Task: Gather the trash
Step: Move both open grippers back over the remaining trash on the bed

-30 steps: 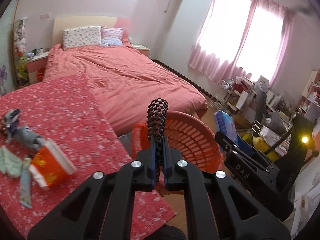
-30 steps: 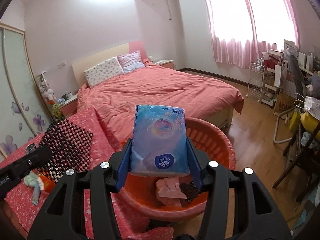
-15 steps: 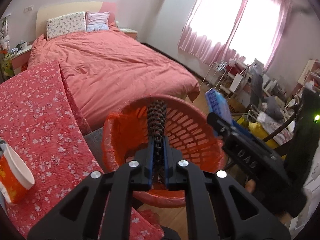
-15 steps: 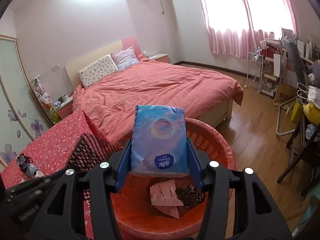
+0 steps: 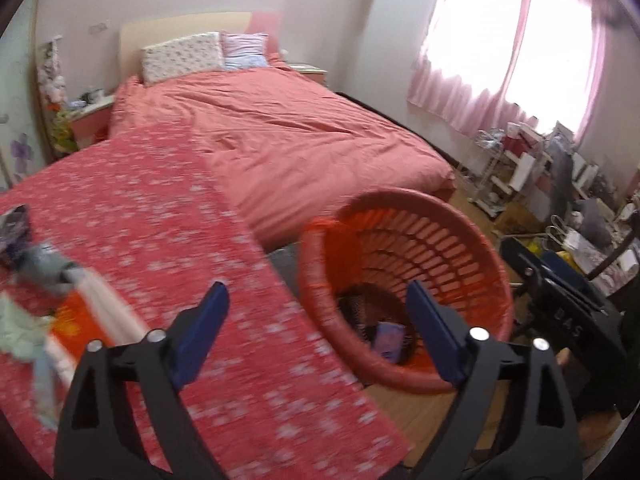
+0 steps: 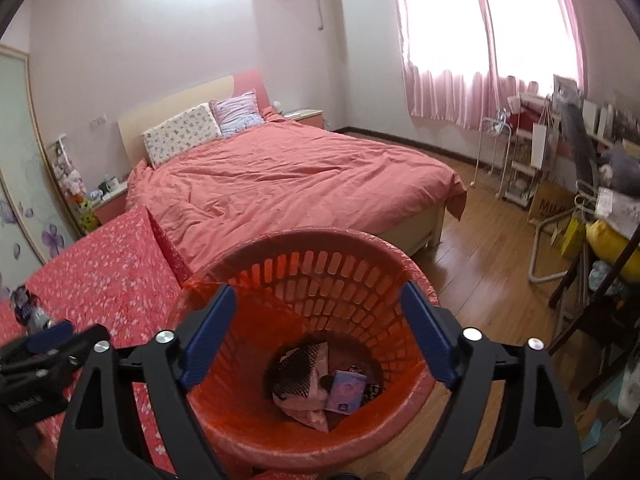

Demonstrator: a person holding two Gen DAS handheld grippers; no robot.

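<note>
An orange slatted basket [image 6: 320,242] stands on the floor beside the table. Inside it lie a blue tissue pack [image 6: 346,392], a black-and-red checkered bag [image 6: 298,368] and a pink wrapper [image 6: 306,410]. My right gripper [image 6: 318,292] hangs over the basket, its jaws opening with nothing between them. My left gripper [image 5: 316,292] is over the table edge and the basket [image 5: 460,240], jaws also opening and empty. On the table's left lie an orange-and-white carton [image 5: 86,320], a grey wrapper [image 5: 48,270] and a pale green scrap [image 5: 16,320].
The table carries a red floral cloth [image 5: 160,220]. Behind it is a large bed with a coral cover [image 6: 300,176]. Wooden floor [image 6: 480,248] runs to the right, where racks [image 6: 520,168] and a cluttered desk with a chair stand under pink curtains.
Both grippers opened. The checkered bag left the left jaws and the blue pack left the right jaws; both now lie in the basket. The left view swung back toward the table.
</note>
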